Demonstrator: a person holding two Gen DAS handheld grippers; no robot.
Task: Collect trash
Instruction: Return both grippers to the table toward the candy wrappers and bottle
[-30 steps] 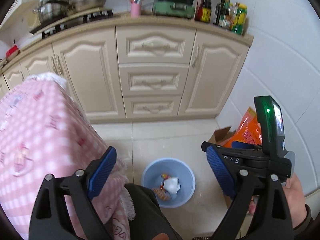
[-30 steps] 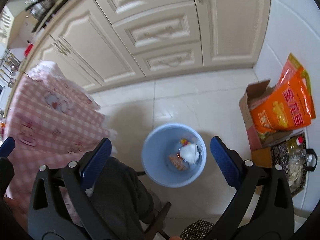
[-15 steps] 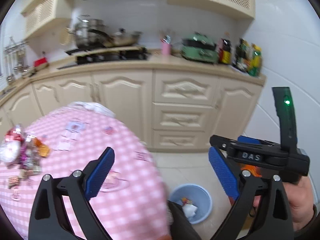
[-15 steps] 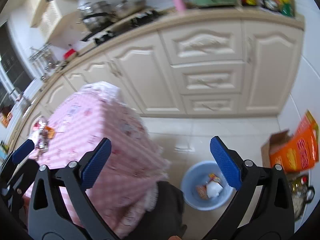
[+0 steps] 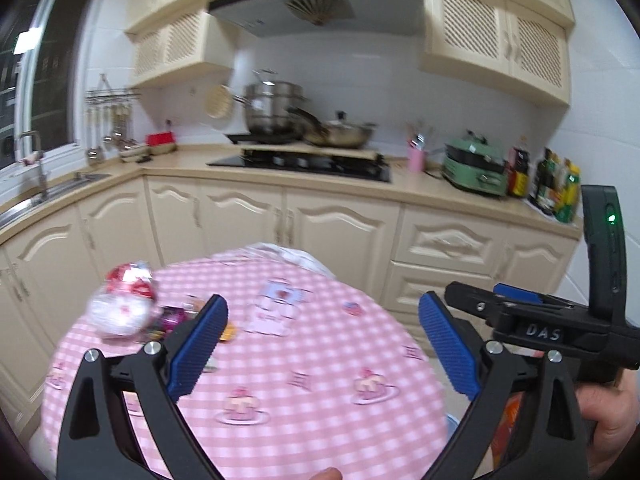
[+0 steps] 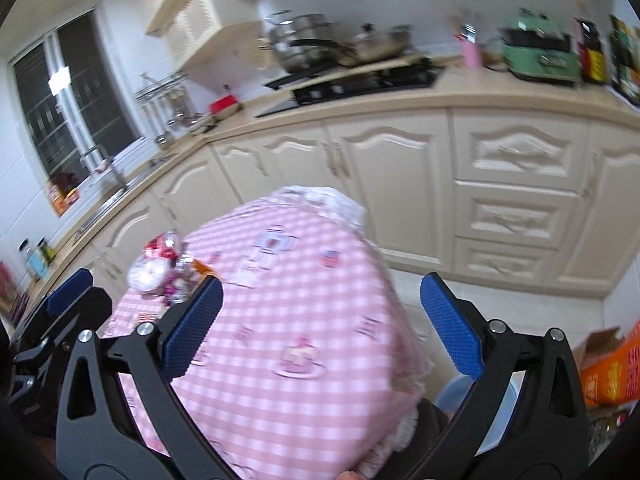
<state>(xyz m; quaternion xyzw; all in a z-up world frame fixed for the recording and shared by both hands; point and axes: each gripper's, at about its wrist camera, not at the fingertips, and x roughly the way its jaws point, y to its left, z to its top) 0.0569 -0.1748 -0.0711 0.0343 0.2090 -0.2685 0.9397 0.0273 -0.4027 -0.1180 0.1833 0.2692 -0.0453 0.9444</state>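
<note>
A round table under a pink checked cloth (image 5: 304, 408) (image 6: 320, 392) fills the foreground. On its left side lies a pile of trash: a crumpled red-and-silver wrapper (image 5: 120, 308) (image 6: 154, 268), a magenta wrapper (image 5: 174, 318) and a small orange scrap (image 5: 229, 332). My left gripper (image 5: 322, 304) hangs open above the table, right of the pile, with nothing between its fingers. My right gripper (image 6: 320, 284) is also open and empty over the cloth. Only a sliver of the blue bin (image 6: 450, 394) shows past the table's right edge.
Cream cabinets (image 5: 340, 236) and a counter with stove, pots (image 5: 276, 112), a green appliance (image 5: 476, 168) and bottles run behind the table. An orange bag in a cardboard box (image 6: 612, 372) stands on the floor at the right. A hand (image 5: 612, 432) holds the right gripper's handle.
Both views have swung up and left from the blue bin on the floor to the table top. The trash pile has come into view. Both grippers stay open and empty.
</note>
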